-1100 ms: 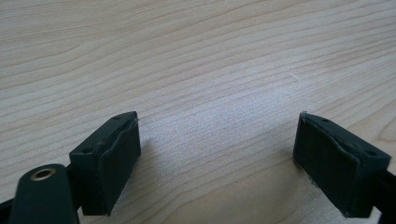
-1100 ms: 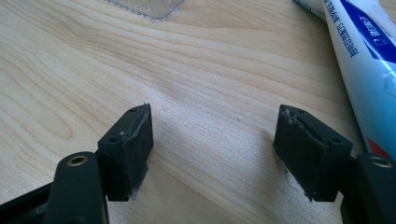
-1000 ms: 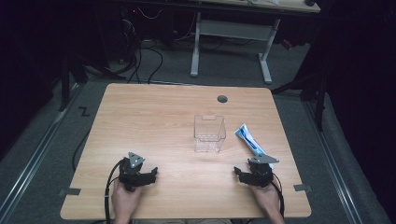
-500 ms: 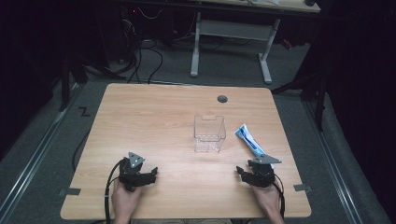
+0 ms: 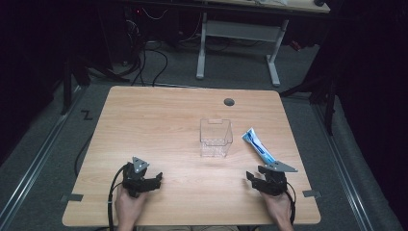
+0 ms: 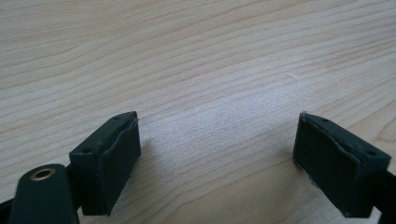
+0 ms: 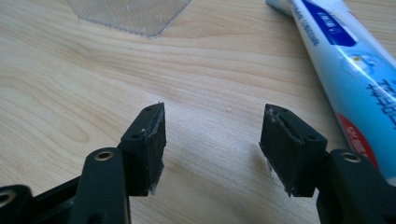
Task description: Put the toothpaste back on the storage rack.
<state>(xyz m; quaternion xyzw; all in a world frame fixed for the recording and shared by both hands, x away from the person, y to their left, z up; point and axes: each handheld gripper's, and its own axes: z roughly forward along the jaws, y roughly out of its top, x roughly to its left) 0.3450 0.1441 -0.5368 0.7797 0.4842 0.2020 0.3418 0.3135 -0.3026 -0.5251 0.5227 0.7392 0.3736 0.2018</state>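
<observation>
A blue and white toothpaste tube (image 5: 258, 148) lies on the wooden table (image 5: 159, 125) at the right, beside a clear plastic box (image 5: 216, 138) standing near the middle. My right gripper (image 5: 256, 174) rests low at the front right, just short of the tube's near end. In the right gripper view it (image 7: 212, 140) is open; its jaws have just been opening a little, with bare wood between them, the tube (image 7: 348, 70) to their right and the box (image 7: 130, 16) ahead. My left gripper (image 5: 155, 180) sits at the front left, open (image 6: 217, 149) over bare wood.
A round cable hole (image 5: 229, 102) sits near the table's far edge. Beyond the table stand a white desk frame (image 5: 238, 43) and loose cables on the floor. Tape marks lie on the floor at both front corners.
The right gripper has shifted slightly to the right, near the tube's end. The left gripper has stayed where it was.
</observation>
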